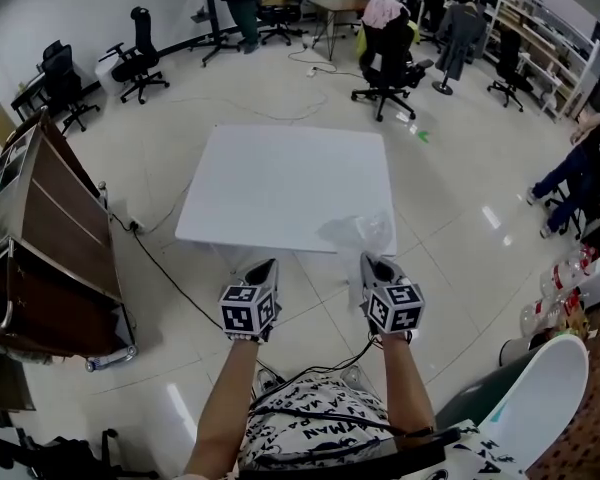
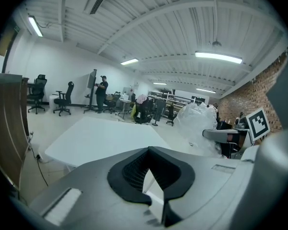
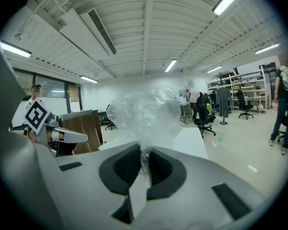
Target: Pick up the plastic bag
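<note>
Plastic bag point(image 1: 358, 232) sits over the near right corner of the white table point(image 1: 280, 183), pinched in my right gripper point(image 1: 371, 262), whose jaws are clamped tight on a twist of film. My left gripper point(image 1: 267, 266) is beside it, off the table's near edge, jaws together and empty. Grasp looks done, lift is left. Can't tell if the bag has cleared the tabletop.

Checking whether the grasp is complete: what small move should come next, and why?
Probably raise the right hand-held gripper a little: its jaws are shut on a pinch of the plastic bag, whose bulk seems to rest at the near right corner of the white table. The left hand-held gripper is shut, empty, and not needed.
</note>
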Demonstrator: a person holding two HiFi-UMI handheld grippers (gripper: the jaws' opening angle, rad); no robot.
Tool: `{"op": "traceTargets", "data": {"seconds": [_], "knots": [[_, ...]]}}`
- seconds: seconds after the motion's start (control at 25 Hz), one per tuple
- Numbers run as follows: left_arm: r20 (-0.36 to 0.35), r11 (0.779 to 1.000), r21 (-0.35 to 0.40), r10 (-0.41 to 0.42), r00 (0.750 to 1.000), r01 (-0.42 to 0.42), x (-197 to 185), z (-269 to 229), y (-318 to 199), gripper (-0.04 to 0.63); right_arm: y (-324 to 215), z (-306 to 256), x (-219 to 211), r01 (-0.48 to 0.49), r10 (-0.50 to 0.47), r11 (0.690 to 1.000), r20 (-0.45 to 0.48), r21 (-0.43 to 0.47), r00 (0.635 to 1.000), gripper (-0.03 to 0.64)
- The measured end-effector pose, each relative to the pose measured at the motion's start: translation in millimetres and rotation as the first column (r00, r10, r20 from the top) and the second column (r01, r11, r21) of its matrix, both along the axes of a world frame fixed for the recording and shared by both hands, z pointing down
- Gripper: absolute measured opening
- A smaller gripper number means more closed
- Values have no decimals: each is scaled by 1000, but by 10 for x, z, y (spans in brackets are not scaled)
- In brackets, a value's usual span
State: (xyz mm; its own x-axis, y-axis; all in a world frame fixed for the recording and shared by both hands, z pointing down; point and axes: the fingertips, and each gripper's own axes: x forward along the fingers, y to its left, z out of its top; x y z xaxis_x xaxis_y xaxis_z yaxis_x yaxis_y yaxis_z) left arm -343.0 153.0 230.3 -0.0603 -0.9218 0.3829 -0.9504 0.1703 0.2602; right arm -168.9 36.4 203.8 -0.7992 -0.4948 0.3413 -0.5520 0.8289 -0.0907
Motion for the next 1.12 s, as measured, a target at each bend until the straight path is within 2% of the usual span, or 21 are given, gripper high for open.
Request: {"op": "traceTargets", "data": {"seconds": [0.24, 0.48, 0.6, 0.72, 0.84, 0.96, 1.04, 1.12], "knots": [[2, 999, -18, 35, 999, -35, -161, 121, 16, -2, -16, 88, -107, -30, 30, 999, -21, 34, 999, 12], [21, 993, -58, 101, 995, -100, -355, 176, 12, -2, -239, 36, -38, -103, 103, 994, 8, 38, 995, 12], [14, 989, -78, 128, 992, -127, -379, 240, -85, -2, -435, 9, 101, -150, 152, 988, -40, 44, 988, 12], [1, 987, -79, 141, 990, -141, -416, 295, -224, -2, -755, 4, 248, -168, 177, 981, -95, 94, 980, 12], [-7, 990, -73, 122, 993, -122, -509, 328, -402, -2, -1224, -130, 312, -144, 163, 979, -133, 142, 978, 12], [-26, 992, -80, 94, 995, -96, -526, 378, -656, -2, -1728, -386, 349, -100, 123, 981, -130, 166, 984, 12], [-36, 994, -85, 72, 997, -75, -552, 421, -801, -2, -1991, -433, 199, -35, 57, 984, -122, 176, 991, 12], [-41, 996, -83, 40, 998, -43, -631, 455, -926, -2, -2142, -341, -140, 66, -39, 981, -149, 183, 988, 12]]}}
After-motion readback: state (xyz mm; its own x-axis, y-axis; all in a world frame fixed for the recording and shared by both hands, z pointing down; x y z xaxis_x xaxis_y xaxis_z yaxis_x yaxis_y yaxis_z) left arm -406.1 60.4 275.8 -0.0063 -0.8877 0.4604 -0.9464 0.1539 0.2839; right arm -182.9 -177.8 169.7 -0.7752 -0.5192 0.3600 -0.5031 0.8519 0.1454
